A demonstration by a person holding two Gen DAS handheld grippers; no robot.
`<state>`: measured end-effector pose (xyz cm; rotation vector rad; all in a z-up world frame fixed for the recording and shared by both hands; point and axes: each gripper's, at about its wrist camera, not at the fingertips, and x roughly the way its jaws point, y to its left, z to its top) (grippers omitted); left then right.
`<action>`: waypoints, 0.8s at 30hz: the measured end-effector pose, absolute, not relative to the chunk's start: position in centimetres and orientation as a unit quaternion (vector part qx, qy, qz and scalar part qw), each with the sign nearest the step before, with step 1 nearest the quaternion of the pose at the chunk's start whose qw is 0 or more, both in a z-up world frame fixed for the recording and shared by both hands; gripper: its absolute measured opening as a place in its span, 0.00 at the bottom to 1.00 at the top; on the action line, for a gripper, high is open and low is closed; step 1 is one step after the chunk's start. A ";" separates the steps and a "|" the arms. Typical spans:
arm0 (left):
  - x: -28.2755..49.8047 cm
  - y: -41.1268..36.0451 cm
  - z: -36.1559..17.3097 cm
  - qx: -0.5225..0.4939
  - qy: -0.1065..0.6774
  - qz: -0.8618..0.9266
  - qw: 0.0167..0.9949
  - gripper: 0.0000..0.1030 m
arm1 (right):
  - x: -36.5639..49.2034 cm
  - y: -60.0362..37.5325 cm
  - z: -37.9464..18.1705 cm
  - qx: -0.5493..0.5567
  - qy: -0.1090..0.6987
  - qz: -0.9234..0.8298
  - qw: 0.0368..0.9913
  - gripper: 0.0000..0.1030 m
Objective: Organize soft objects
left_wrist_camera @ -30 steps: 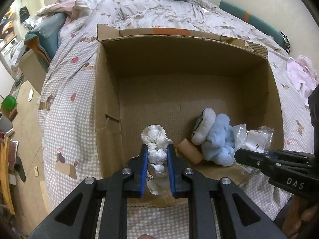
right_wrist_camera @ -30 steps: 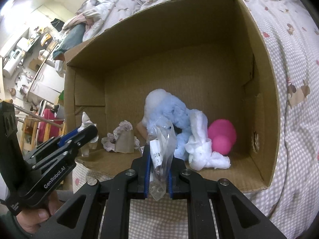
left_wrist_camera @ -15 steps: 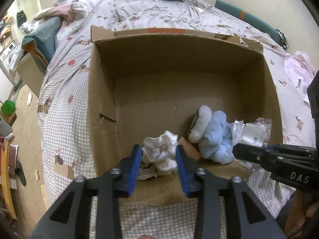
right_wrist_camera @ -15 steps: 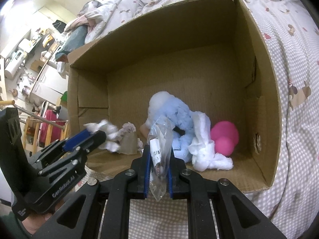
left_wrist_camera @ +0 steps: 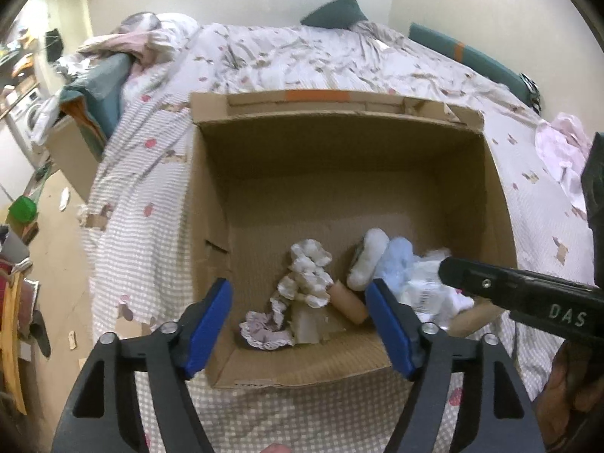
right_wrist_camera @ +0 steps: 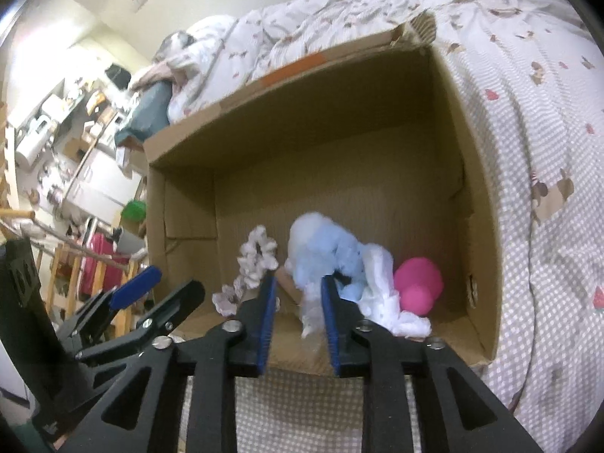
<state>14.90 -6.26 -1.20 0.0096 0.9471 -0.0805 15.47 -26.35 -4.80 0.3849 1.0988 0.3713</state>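
Step in hand: the drop-off. Both tools sit over the near edge of the cardboard box [left_wrist_camera: 211, 204], which rests on the bed [left_wrist_camera: 302, 60], and both are letting go.

Left hand-held gripper [left_wrist_camera: 298, 324]: jaws opening, blue pads spread wide with nothing pressed between them. The white scrunchie [left_wrist_camera: 307, 275] lies on the box floor beyond the pads, clear of them, leaning against a small cardboard tube [left_wrist_camera: 347, 302]. A frilly lilac cloth [left_wrist_camera: 264, 334] lies just in front of it.

Right hand-held gripper [right_wrist_camera: 298, 302]: jaws opening, only partly parted. The clear plastic bag [right_wrist_camera: 311, 309] hangs in the gap, blurred, nearer the right-hand pad; whether it is touching that pad I cannot tell, but it looks loose, not pinched.

Already in the box: blue plush toy [right_wrist_camera: 328, 253], a white cloth [right_wrist_camera: 381, 294] draped against it, a pink ball [right_wrist_camera: 419, 287] near the right wall. All clustered along the near side; the far half of the floor is bare cardboard.

Judgement: both items are as good as delivered.

Next move calls for:
- the right jaws widening enough for the bag to fall free; film of that kind can cling to a pad
- both tools lifting straight up, clear of the box's near wall, without dragging the scrunchie or bag back out
- then a look round the bed for more soft things; pale pink clothing [left_wrist_camera: 562, 147] lies to the right of the box.
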 end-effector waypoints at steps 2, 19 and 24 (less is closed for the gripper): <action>14.6 -5.9 -0.7 -0.002 0.450 -0.029 0.893 0.74 | 15.3 -26.6 -4.2 0.182 0.507 0.170 0.825 0.53; 9.9 -2.6 5.5 -0.019 0.393 0.007 0.919 0.87 | 10.5 -27.6 2.3 0.130 0.417 0.140 0.889 0.76; 7.1 -2.6 6.4 -0.013 0.381 -0.010 0.924 0.87 | 8.4 -27.6 2.6 0.113 0.414 0.128 0.894 0.78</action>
